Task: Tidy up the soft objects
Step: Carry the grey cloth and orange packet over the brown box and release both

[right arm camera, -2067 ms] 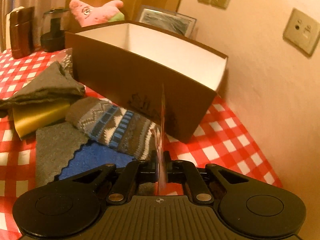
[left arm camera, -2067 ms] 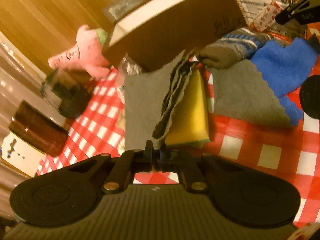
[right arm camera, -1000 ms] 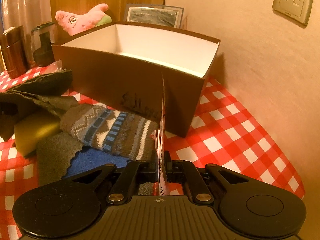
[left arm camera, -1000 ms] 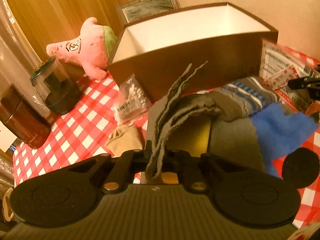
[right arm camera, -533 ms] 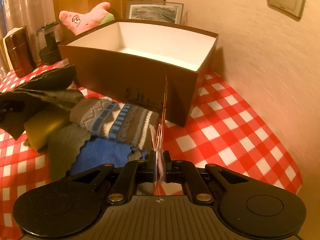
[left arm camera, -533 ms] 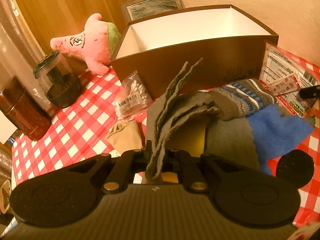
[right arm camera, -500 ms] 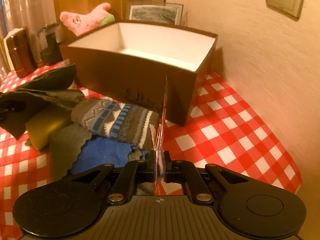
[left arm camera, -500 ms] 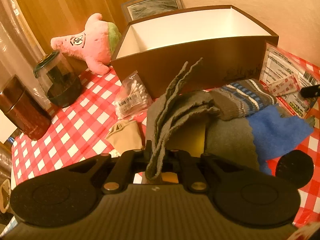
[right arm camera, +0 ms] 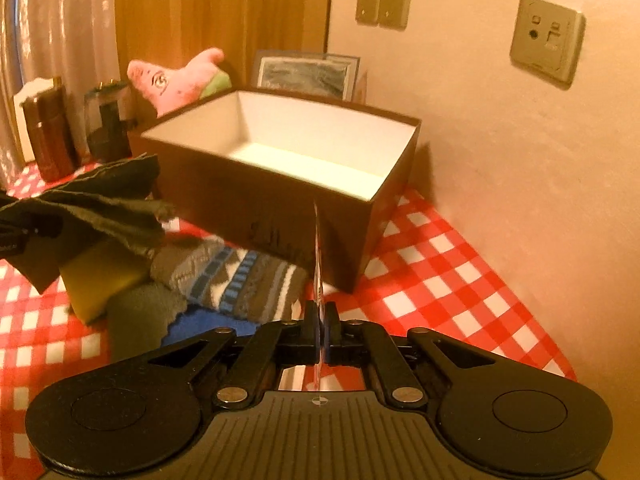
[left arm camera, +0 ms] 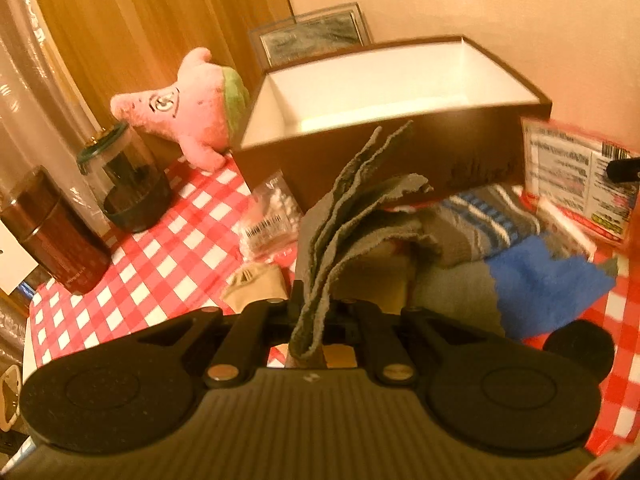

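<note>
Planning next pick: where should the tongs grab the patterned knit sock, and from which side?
Probably the free cuff end of the patterned knit sock, coming from above on the box side. Its other end is tucked under the grey cloth, and it lies flat on the blue cloth.

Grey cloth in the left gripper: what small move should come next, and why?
Probably carry it forward over the brown box. The left gripper is shut on the grey cloth, the cloth is lifted off the pile, and the box ahead looks empty.

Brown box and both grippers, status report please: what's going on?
Left gripper shut on grey cloth. Right gripper shut on thin packet. Brown box open, empty. Nothing blocking.
</note>
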A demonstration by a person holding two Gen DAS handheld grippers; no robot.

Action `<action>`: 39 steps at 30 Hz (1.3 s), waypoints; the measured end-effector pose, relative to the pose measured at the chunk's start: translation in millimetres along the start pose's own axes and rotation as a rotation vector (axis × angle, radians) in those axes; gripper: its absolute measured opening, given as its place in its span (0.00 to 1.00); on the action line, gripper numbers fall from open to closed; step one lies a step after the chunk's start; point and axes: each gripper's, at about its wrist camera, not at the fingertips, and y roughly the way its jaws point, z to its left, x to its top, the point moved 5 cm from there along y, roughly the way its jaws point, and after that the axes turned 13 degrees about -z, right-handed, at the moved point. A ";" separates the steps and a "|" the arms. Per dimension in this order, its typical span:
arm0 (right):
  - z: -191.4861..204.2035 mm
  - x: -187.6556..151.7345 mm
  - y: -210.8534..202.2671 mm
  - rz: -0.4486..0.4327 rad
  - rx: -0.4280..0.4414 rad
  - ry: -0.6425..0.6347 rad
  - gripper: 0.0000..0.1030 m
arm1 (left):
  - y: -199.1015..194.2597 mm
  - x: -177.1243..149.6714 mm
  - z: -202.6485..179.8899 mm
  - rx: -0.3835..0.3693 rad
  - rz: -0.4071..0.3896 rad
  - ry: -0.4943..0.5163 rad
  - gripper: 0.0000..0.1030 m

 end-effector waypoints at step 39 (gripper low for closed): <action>4.6 156.9 -6.8 -0.337 0.093 -0.035 0.01 | 23.0 131.1 24.6 -0.013 -0.191 -0.080 0.06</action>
